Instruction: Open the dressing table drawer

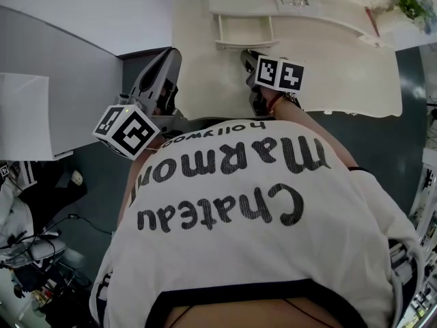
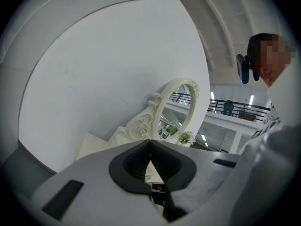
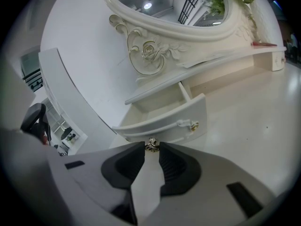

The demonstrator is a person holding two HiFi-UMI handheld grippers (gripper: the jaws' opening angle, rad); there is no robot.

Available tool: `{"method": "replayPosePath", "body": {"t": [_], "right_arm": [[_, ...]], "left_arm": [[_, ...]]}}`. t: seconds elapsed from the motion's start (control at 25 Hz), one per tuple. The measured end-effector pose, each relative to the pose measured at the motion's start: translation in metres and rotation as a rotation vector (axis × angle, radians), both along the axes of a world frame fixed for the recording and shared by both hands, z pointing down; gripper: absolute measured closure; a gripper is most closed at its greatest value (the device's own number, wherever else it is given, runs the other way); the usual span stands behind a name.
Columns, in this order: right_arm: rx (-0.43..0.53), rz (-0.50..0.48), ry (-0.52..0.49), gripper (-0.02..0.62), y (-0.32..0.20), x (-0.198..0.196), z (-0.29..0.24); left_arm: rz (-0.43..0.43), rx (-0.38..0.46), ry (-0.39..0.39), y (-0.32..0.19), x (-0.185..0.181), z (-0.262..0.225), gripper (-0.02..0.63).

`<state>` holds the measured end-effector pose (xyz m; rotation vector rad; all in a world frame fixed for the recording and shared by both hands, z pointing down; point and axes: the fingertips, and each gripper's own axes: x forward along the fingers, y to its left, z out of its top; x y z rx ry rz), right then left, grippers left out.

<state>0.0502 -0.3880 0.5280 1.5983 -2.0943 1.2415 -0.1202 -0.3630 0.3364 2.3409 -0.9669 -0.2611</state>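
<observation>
my right gripper [image 3: 151, 150] pinches the small gold metal knob [image 3: 151, 144] between its tips, jaws part spread. cream white wooden drawer [image 3: 162, 124] stands pulled out at 12 o'clock, below carved white mirror frame [image 3: 150, 51]. my left gripper [image 2: 150, 145] has tips together, empty.

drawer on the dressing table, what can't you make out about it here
Inside of the drawer: right gripper view, its own front hides the bottom; head view, too small to tell.
The knob in the right gripper: head view, marker cube hides it.
Left gripper view: no drawer; the shut left gripper blocks the lower frame, only the mirror shows.
</observation>
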Motion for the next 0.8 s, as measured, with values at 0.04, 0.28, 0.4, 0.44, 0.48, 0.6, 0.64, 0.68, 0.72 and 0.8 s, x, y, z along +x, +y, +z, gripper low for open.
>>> {"method": "replayPosePath", "body": {"t": [0.04,0.28,0.4,0.44,0.48,0.6,0.64,0.68,0.72,0.8], "right_arm": [[0.000,0.001,0.000,0.488,-0.0001,0.0001,-0.0001],[0.003,0.007,-0.006,0.488,-0.0005,0.0007,0.0002],[0.005,0.010,-0.005,0.488,-0.0013,0.0014,0.0004],[0.005,0.010,-0.003,0.488,-0.0015,0.0014,0.0006],[0.006,0.010,-0.002,0.488,-0.0015,0.0014,0.0009],[0.006,0.011,-0.002,0.488,-0.0016,0.0019,0.0014],[0.006,0.013,-0.005,0.488,-0.0019,0.0021,0.0014],[0.005,0.017,-0.010,0.488,-0.0025,0.0024,0.0012],[0.004,0.022,-0.014,0.488,-0.0033,0.0027,0.0008],[0.004,0.023,-0.018,0.488,-0.0052,0.0032,-0.0003]], "left_arm": [[0.001,-0.001,0.000,-0.0003,-0.0002,-0.0001,0.583],[0.007,0.002,0.000,-0.0016,-0.0011,-0.0004,0.583],[0.012,0.002,0.002,-0.0016,-0.0006,0.0000,0.583],[0.012,0.002,0.001,-0.0015,-0.0009,0.0004,0.583],[0.011,0.002,0.000,-0.0014,-0.0014,0.0007,0.583],[0.012,0.000,-0.002,-0.0010,-0.0031,0.0023,0.583],[0.012,-0.001,-0.003,-0.0010,-0.0037,0.0030,0.583],[0.013,-0.003,-0.005,-0.0011,-0.0043,0.0038,0.583],[0.014,-0.005,-0.007,-0.0014,-0.0049,0.0045,0.583],[0.015,-0.008,-0.010,-0.0021,-0.0059,0.0058,0.583]]}}
